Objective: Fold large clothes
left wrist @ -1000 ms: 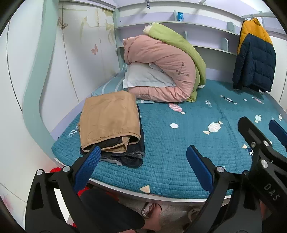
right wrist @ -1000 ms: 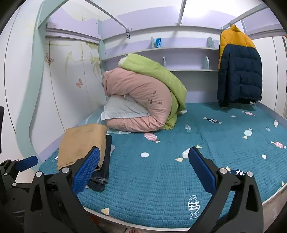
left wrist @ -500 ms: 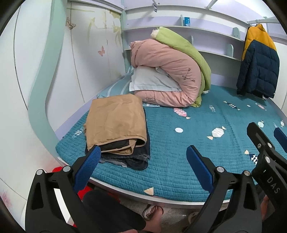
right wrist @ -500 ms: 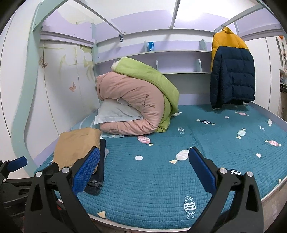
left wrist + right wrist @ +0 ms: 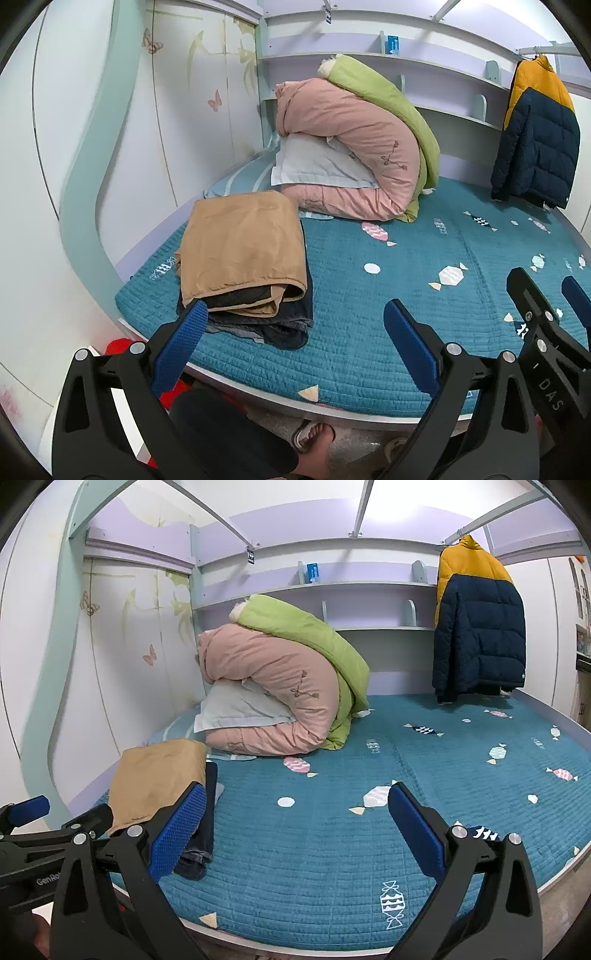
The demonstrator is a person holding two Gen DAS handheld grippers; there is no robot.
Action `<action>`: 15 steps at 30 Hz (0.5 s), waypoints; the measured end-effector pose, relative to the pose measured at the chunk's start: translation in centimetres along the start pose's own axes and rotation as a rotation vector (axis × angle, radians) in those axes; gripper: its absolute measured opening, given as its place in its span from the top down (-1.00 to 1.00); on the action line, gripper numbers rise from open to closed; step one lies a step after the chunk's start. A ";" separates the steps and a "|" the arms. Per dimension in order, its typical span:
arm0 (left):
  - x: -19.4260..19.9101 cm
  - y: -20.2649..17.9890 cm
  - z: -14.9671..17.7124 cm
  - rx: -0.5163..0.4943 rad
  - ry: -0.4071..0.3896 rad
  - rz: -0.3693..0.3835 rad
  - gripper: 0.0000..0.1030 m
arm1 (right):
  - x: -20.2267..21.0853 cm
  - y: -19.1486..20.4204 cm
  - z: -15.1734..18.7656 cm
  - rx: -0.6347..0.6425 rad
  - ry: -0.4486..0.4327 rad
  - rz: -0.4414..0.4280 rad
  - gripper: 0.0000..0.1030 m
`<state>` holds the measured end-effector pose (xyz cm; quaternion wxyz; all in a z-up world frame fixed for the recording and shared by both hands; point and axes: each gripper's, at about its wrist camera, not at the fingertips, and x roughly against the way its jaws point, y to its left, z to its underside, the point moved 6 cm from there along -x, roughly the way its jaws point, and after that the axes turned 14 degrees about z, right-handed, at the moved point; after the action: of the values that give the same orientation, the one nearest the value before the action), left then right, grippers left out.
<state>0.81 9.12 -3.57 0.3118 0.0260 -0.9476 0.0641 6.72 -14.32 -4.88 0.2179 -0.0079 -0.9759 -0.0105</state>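
Observation:
A folded tan garment (image 5: 240,251) lies on top of folded dark clothes (image 5: 284,325) at the front left corner of the teal bed (image 5: 388,295). The stack also shows in the right wrist view (image 5: 159,775). My left gripper (image 5: 291,343) is open and empty, held off the bed's front edge, just in front of the stack. My right gripper (image 5: 291,823) is open and empty, over the bed's front edge, right of the stack. It also shows at the right of the left wrist view (image 5: 546,306).
A rolled pink and green duvet (image 5: 288,686) with a white pillow (image 5: 236,709) sits at the back of the bed. A yellow and navy jacket (image 5: 476,627) hangs at the back right. A cupboard wall (image 5: 110,147) borders the left. The person's foot (image 5: 314,439) is on the floor.
Both grippers have drifted left and slightly back from the bed, still open and empty. The clothes stack has not moved.

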 end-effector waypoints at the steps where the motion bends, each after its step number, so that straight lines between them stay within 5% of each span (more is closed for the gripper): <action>1: 0.0 0.0 0.0 0.002 -0.001 0.000 -0.87 | -0.1 0.1 0.0 -0.001 0.003 -0.002 -0.85; 15: 0.1 0.3 0.2 0.002 0.002 -0.010 -0.87 | -0.3 0.5 0.4 0.021 0.013 0.001 -0.85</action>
<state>0.64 9.42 -3.71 0.3130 0.0309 -0.9471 0.0635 6.87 -13.84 -5.35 0.2241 -0.0062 -0.9745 -0.0001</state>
